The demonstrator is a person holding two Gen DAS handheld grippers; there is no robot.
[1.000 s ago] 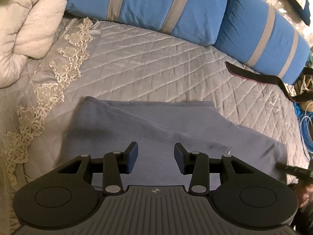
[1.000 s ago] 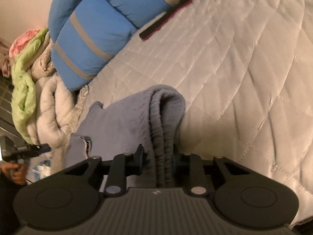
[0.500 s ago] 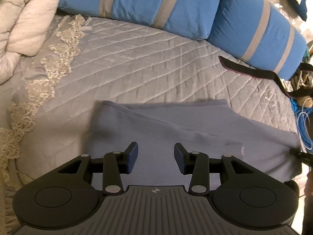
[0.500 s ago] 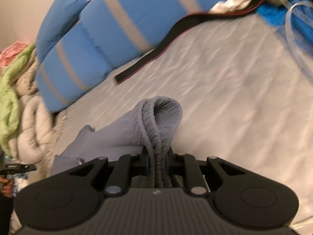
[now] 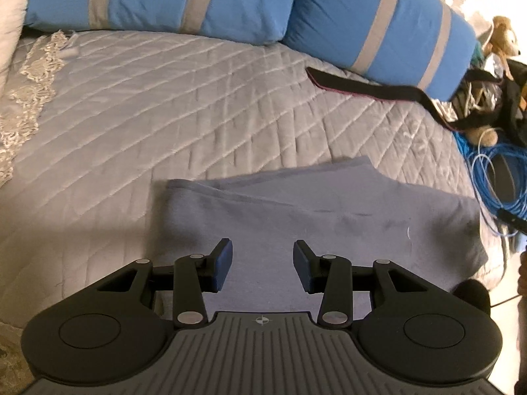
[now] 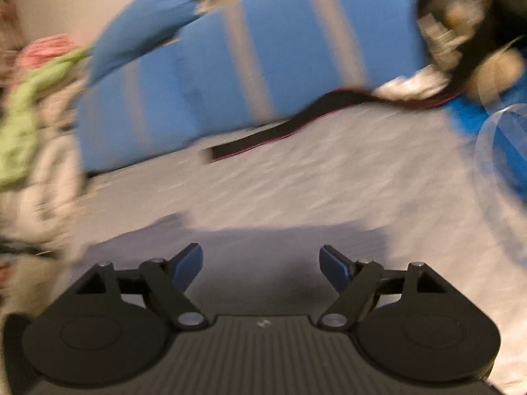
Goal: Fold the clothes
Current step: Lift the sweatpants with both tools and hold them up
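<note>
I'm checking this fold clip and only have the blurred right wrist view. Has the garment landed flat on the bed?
Observer: From the left wrist view, yes. The grey garment lies folded on the quilted bedspread, with layered edges showing along its far side.
Operator: Is the left gripper holding any of it?
Observer: No. The left gripper hangs over the garment with its jaws apart and nothing between them.
Operator: My right gripper looks empty too?
Observer: Yes. The right gripper has its jaws opening, with no cloth between them.
Operator: Anything near the garment's right end?
Observer: A coil of blue cable lies just past that end, at the bed's edge.
</note>
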